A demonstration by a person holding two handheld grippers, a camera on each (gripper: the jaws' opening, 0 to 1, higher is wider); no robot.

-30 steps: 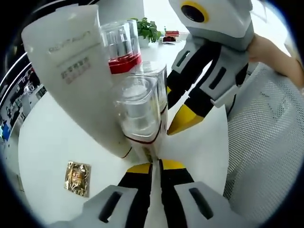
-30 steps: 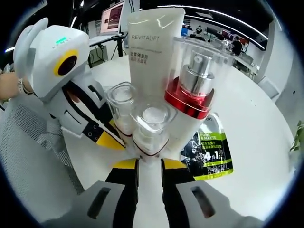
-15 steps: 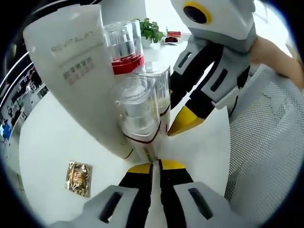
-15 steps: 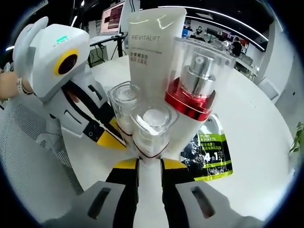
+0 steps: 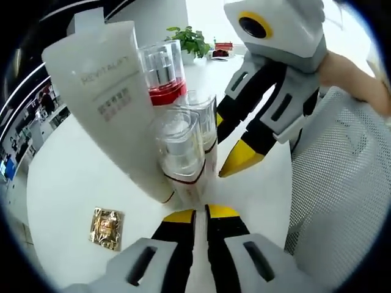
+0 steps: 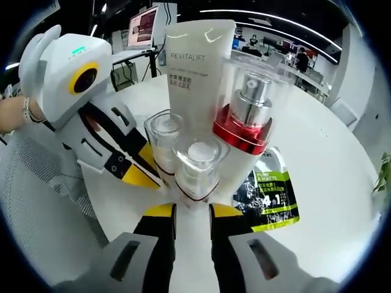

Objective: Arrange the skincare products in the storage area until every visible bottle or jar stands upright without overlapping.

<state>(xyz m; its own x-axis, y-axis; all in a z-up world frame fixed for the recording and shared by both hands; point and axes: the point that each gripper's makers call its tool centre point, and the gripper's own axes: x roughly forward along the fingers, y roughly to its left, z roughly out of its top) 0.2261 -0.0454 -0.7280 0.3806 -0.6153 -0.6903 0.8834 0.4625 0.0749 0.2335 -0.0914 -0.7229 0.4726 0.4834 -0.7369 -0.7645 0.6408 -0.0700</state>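
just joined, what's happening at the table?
A person works two handheld tongs around a tight cluster of skincare products standing upright on a white table: a tall white tube, a red-collared pump bottle and two small clear-capped bottles. The left tongs are shut, empty, just short of the cluster; the right tongs sit slightly apart at its base. A green sachet lies beside it.

You are in an office: a computer screen [image 6: 144,25], long ceiling lights [image 6: 269,19] and desks [image 6: 308,78] stand behind.
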